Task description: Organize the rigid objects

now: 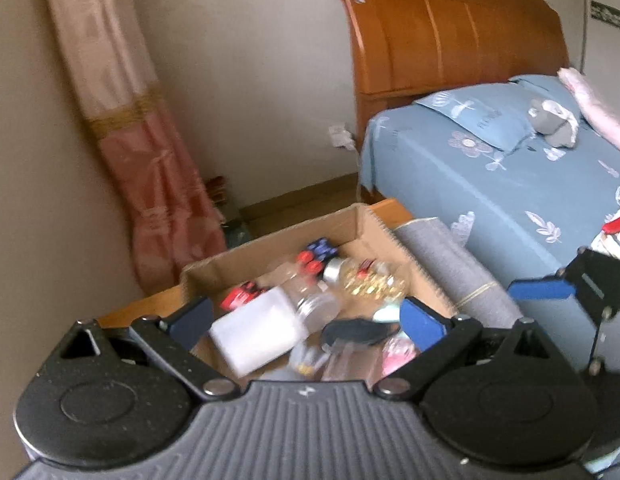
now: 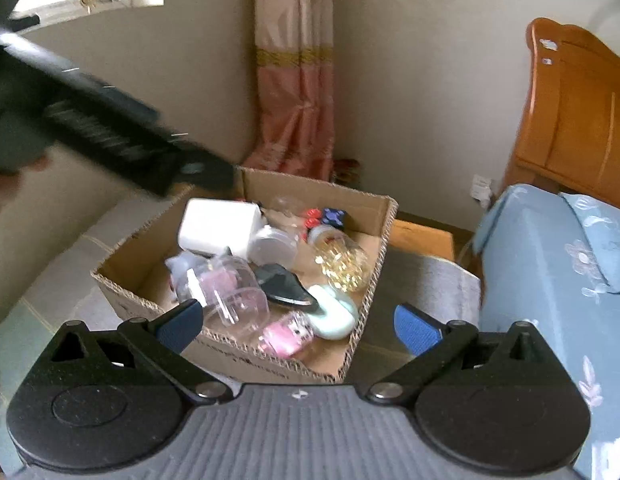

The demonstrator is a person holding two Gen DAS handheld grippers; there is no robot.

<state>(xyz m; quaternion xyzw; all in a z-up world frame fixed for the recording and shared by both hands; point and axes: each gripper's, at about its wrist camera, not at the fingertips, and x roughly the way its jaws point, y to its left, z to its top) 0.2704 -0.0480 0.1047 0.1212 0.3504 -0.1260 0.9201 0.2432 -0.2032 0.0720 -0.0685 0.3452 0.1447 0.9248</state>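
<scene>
Both my left tongs [image 1: 305, 320] and right tongs [image 2: 295, 326] gape empty over the cardboard box [image 2: 374, 240]; a careless dip could crack the glass jar [image 2: 344, 264].

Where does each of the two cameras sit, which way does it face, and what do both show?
Left wrist: sits on the left gripper, looks forward along its open fingers at the cardboard box and the bed; the right gripper shows at the right edge.
Right wrist: sits on the right gripper, looks down into the box; the left gripper crosses upper left.
Shared: box, white container, curtain, headboard.
</scene>
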